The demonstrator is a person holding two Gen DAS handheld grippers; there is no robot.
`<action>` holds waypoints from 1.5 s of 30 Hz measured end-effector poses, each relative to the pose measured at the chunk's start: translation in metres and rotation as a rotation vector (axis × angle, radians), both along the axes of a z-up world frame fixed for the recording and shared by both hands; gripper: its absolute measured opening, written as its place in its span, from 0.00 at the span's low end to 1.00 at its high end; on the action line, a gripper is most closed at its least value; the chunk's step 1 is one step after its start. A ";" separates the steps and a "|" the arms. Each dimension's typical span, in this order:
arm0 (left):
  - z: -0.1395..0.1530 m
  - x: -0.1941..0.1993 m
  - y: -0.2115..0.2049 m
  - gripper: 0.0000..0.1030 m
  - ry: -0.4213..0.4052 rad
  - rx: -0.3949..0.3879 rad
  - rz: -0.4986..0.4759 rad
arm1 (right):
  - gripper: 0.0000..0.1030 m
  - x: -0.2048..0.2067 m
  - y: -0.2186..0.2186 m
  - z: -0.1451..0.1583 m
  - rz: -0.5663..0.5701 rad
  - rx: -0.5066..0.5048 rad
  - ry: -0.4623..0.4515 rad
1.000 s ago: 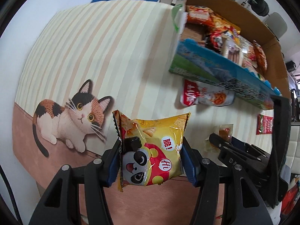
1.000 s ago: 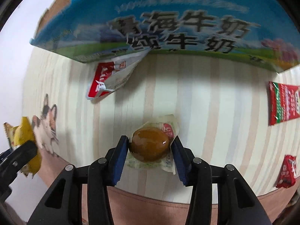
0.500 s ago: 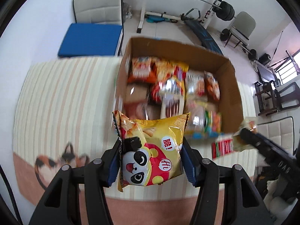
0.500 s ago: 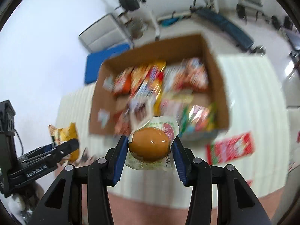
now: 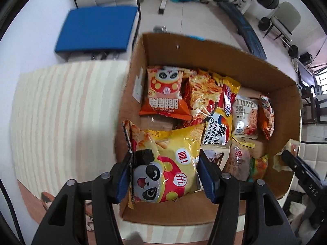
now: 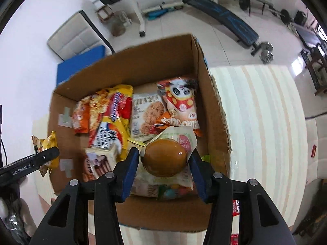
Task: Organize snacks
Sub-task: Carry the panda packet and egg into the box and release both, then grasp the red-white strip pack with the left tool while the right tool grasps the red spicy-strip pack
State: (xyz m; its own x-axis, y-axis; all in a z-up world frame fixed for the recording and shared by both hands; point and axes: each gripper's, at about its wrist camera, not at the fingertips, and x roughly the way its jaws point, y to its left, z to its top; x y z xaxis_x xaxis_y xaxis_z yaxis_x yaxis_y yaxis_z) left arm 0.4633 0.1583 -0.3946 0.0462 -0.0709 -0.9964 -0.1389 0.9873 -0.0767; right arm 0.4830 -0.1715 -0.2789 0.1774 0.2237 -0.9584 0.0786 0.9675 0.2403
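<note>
My left gripper (image 5: 164,172) is shut on a yellow panda snack bag (image 5: 165,163) and holds it above the near left corner of an open cardboard box (image 5: 204,47). My right gripper (image 6: 163,164) is shut on a packaged brown egg (image 6: 164,158) and holds it above the box's (image 6: 214,122) near right part. The box holds several snack packets. The right gripper with its egg packet shows at the right edge of the left wrist view (image 5: 286,157). The left gripper with the yellow bag shows at the left edge of the right wrist view (image 6: 44,155).
The box stands on a striped tablecloth (image 5: 61,112). Red sachets (image 6: 313,151) lie on the cloth to the right of the box. A blue-seated chair (image 5: 98,28) and gym gear (image 6: 222,12) stand beyond the table.
Both grippers rose from the tablecloth and moved over the open box, each keeping its packet. The box now fills the middle of both views.
</note>
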 end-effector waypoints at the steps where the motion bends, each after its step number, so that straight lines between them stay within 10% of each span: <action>1: -0.004 0.004 0.001 0.59 0.004 0.005 0.008 | 0.56 0.003 -0.001 -0.004 -0.004 0.012 0.010; 4: -0.005 0.008 0.001 0.62 -0.026 0.018 0.016 | 0.88 0.001 -0.004 0.000 -0.007 0.019 -0.006; 6: -0.002 0.008 -0.001 0.66 -0.049 0.024 0.009 | 0.92 0.001 0.000 0.003 0.020 0.002 -0.023; 10: 0.003 0.004 -0.006 0.90 -0.073 0.019 -0.014 | 0.95 -0.003 0.003 0.010 0.055 -0.033 -0.052; 24: 0.042 -0.071 -0.017 0.92 -0.169 -0.034 -0.022 | 0.95 -0.053 0.014 0.031 0.070 0.058 -0.062; 37: -0.057 -0.195 0.045 0.92 0.048 -0.549 0.603 | 0.92 -0.155 -0.038 0.023 -0.143 0.253 -0.066; 45: -0.109 -0.193 0.032 0.81 0.095 -0.690 0.751 | 0.89 -0.165 -0.053 0.008 -0.164 0.204 -0.032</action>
State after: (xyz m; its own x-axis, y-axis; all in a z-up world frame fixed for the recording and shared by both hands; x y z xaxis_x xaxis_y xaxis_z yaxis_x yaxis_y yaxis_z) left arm 0.2700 0.1904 -0.5033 0.2382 -0.6153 -0.7514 -0.7383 0.3879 -0.5517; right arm 0.3175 -0.2241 -0.2707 0.2564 0.3776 -0.8897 0.2200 0.8736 0.4342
